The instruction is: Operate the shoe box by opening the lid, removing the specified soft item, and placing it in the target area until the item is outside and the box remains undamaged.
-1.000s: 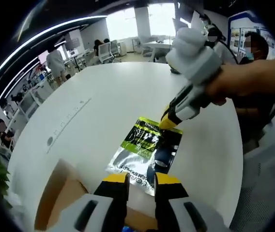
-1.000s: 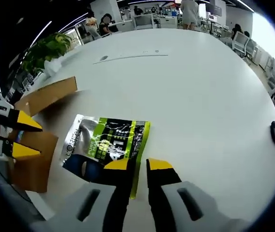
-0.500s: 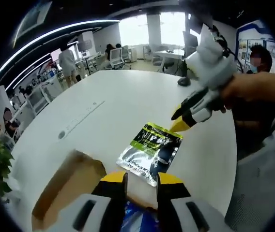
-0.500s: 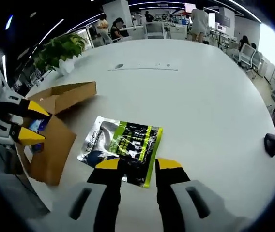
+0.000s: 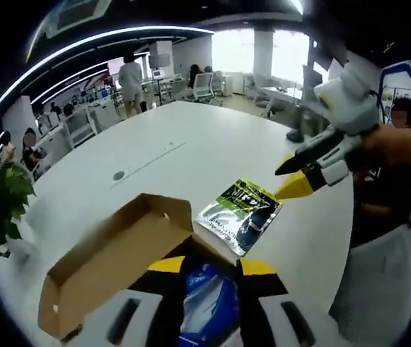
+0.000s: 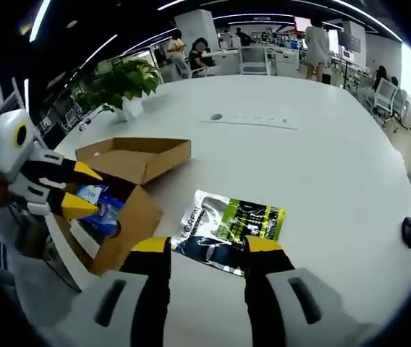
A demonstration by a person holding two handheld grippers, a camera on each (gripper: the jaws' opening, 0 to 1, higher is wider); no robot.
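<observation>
The shoe box (image 6: 134, 217) is brown cardboard and stands open, its lid (image 6: 137, 154) folded back. Blue packaged items (image 6: 98, 208) lie inside it. A silver, green and black soft pouch (image 6: 231, 227) lies flat on the white table beside the box, with nothing touching it. My right gripper (image 6: 207, 246) is open and hovers above the pouch's near edge. My left gripper (image 5: 211, 267) is open over the box (image 5: 111, 262), with the blue items (image 5: 207, 300) showing between its jaws. In the left gripper view the pouch (image 5: 240, 214) lies beyond the box, and the right gripper (image 5: 296, 178) hangs open above the pouch's right side.
The round white table (image 6: 314, 166) has a small black object (image 6: 410, 231) near its right edge and a potted plant (image 6: 119, 83) at the far left. A cable slot (image 6: 252, 121) sits mid-table. People and office chairs stand beyond. A person (image 5: 401, 155) holds the grippers.
My right gripper has opened wider and drawn back from the pouch, which stays flat on the table. The left gripper has pulled back over the open box.
</observation>
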